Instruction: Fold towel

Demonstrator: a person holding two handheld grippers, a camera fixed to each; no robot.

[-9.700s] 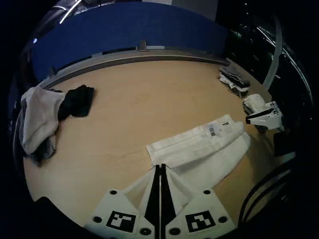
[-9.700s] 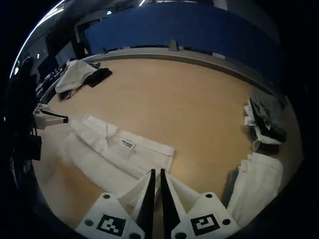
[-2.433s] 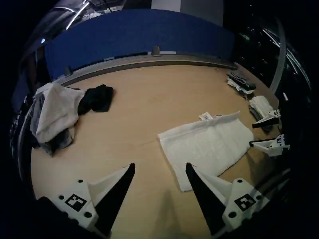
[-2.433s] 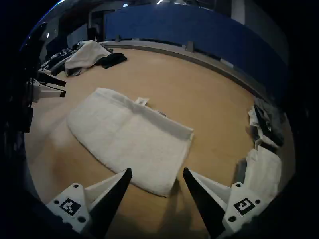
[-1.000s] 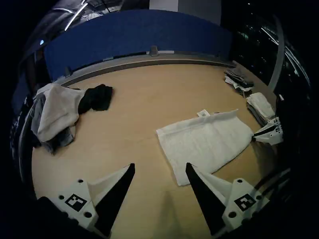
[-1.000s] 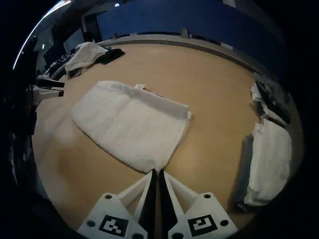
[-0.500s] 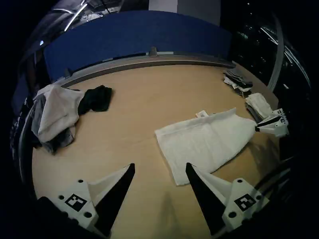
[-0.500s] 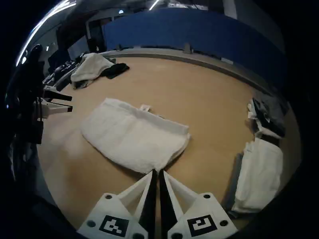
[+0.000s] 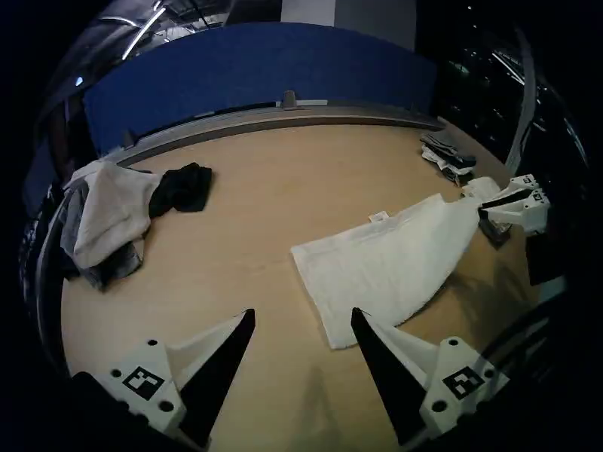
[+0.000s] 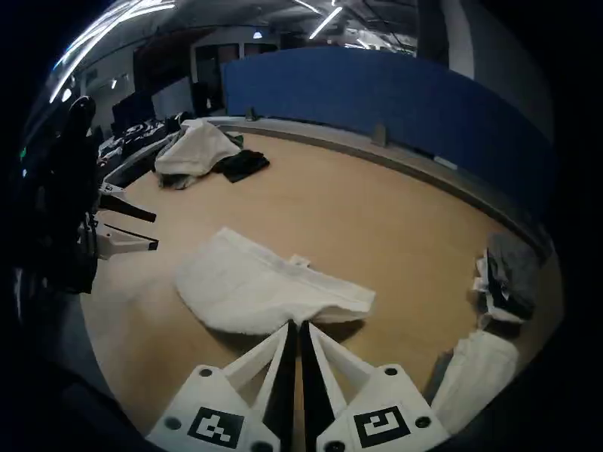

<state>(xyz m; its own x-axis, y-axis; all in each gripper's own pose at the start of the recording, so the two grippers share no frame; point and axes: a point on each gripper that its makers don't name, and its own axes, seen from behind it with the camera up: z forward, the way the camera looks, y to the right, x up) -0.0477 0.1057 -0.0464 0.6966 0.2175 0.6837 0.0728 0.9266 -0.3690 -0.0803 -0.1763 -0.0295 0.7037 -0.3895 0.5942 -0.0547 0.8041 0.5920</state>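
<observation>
The white towel lies folded on the wooden table toward 4 o'clock in the left gripper view, one corner pinched in the closed jaws of the right gripper and raised off the wood. The left gripper hangs with jaws spread wide and empty by the towel's near corner toward 6 o'clock. The terry looks light, soft and limp, likely to sag between holds, so corners, through all layers, suit best
</observation>
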